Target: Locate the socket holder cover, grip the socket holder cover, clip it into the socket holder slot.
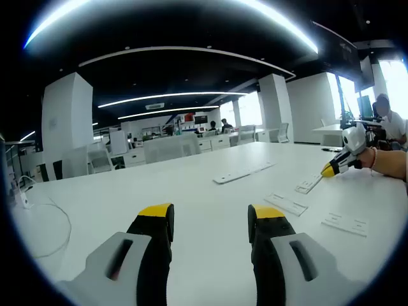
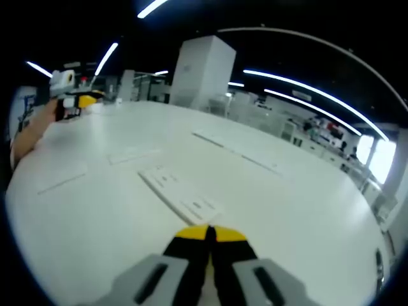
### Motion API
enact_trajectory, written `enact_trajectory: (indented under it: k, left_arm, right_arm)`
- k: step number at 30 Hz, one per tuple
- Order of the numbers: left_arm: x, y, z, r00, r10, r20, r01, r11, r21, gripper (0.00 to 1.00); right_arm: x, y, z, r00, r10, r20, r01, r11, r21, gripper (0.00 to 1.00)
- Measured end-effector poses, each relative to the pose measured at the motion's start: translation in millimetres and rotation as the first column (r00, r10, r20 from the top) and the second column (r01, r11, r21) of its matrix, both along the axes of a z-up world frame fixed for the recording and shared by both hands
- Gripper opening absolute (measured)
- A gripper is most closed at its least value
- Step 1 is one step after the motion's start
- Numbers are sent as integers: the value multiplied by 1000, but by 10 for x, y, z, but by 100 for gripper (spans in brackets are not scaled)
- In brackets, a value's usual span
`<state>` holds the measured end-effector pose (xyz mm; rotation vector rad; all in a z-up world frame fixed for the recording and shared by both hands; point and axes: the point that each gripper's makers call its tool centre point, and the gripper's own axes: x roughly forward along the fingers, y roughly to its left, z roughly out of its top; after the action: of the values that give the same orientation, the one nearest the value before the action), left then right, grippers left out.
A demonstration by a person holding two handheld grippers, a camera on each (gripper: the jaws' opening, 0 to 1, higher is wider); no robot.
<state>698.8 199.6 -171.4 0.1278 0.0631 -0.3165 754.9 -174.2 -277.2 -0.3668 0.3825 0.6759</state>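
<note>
I'm looking across a broad white table (image 1: 191,185) in an open office. Long curved light strips (image 1: 172,95) run over a dark ceiling (image 1: 191,38). A tall white pillar (image 1: 67,121) stands to one side, another pillar (image 1: 275,105) near bright windows (image 1: 347,89). Beyond the table sit white chairs (image 1: 169,148) and desks. A thin white cable (image 1: 44,210) loops on the table's edge. In the right gripper view, a white column (image 2: 203,70) rises beyond the tabletop.
</note>
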Motion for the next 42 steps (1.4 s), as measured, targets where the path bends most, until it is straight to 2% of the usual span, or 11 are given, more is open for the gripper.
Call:
enact_trajectory:
  k: [25, 42]
  left_arm:
    - [27, 30, 12, 1000, 1, -1, -1, 1000, 1, 47]
    - [16, 23, 6, 1000, 3, 0, -3, 1000, 3, 47]
  right_arm:
    - [8, 86, -6, 999, 6, 36, -5, 1000, -21, 4]
    - [-2, 142, 1, 997, 25, 79, -19, 997, -69, 4]
